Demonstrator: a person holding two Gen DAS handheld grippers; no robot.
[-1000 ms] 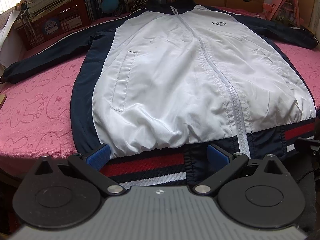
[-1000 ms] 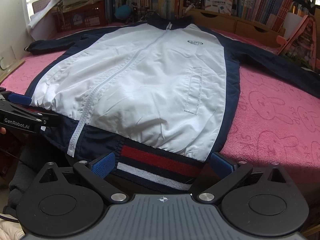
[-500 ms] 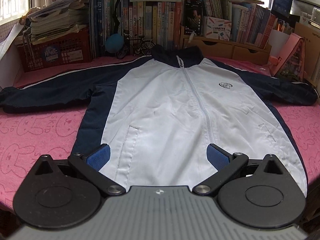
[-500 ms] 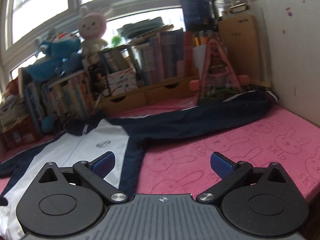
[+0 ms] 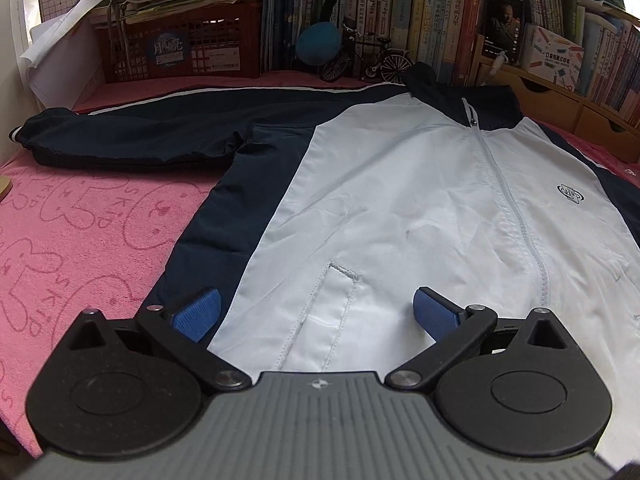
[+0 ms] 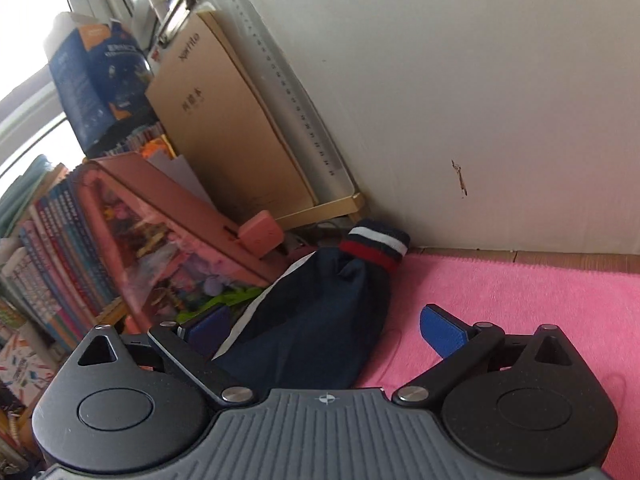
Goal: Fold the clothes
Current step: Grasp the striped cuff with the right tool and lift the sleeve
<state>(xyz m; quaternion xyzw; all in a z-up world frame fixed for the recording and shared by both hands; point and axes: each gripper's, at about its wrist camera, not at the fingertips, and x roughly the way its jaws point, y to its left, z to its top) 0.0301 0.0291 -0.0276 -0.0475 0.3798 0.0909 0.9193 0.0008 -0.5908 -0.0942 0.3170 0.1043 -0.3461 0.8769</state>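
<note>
Crowding jacket (image 5: 400,200): books (image 5: 420,16), crate (image 5: 180,48).

Open pink cloth (image 6: 520,300) right of sleeve (image 6: 320,320); wall (image 6: 480,100) and pink case (image 6: 180,216) close behind.

The jacket (image 5: 400,200) hem lies hidden behind the tool.

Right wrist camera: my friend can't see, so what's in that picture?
The open right gripper hovers over a navy jacket sleeve lying on a pink blanket. The sleeve's red-and-white striped cuff points at a white wall, with books on the left.
</note>
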